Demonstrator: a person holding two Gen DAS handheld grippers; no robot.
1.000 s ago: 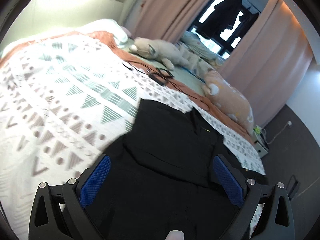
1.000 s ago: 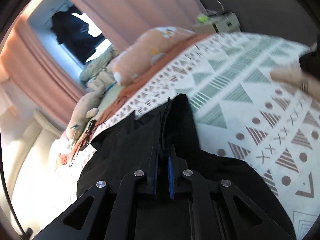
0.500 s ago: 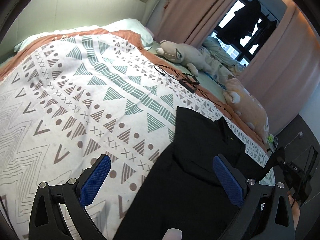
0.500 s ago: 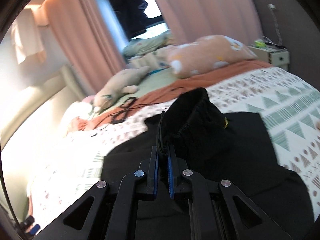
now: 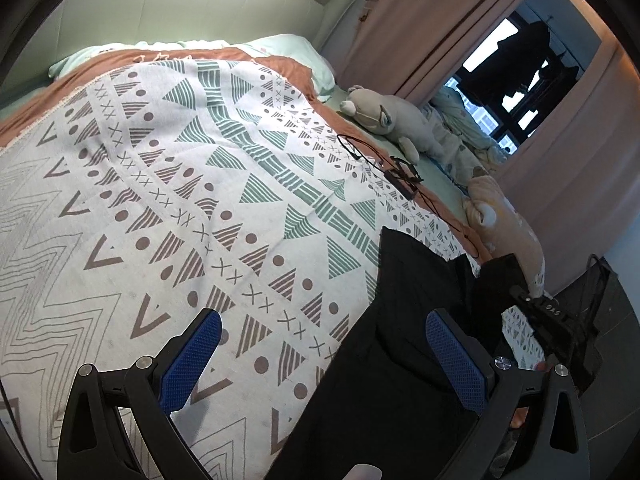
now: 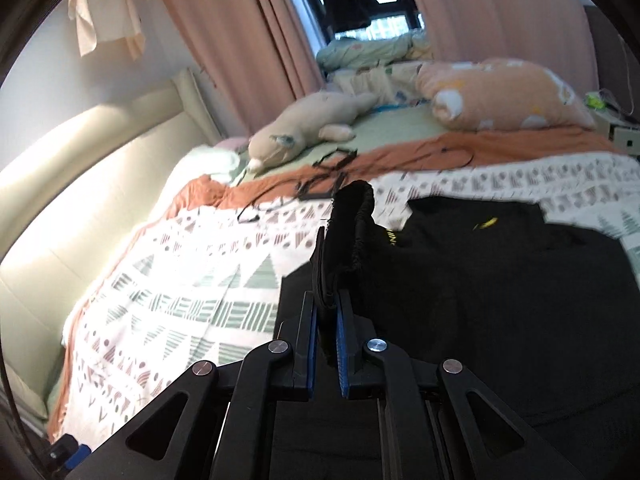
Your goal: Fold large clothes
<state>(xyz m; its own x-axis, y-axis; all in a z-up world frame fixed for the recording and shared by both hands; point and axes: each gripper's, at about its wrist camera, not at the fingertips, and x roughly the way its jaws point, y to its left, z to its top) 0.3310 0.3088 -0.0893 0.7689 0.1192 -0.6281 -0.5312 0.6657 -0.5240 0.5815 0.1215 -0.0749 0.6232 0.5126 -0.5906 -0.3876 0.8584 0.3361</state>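
A large black garment (image 5: 400, 340) lies on the patterned bedspread (image 5: 180, 200); it fills the lower right of the right wrist view (image 6: 500, 300). My left gripper (image 5: 320, 364) is open and empty, above the bedspread at the garment's left edge. My right gripper (image 6: 325, 312) is shut on a bunched elastic edge of the black garment (image 6: 352, 224) and holds it lifted above the bed. The right gripper also shows at the right edge of the left wrist view (image 5: 548, 320), with black cloth hanging from it.
A grey plush toy (image 5: 392, 120) and an orange plush pillow (image 5: 504, 220) lie along the bed's far side. Black cables (image 5: 400, 172) lie on the orange sheet. Pink curtains (image 6: 240, 40) and a window (image 5: 512, 80) stand behind. The headboard (image 6: 80, 180) is at left.
My right gripper has lifted the garment's edge and swung it up and left. My left gripper has moved left off the garment, now over the bedspread.
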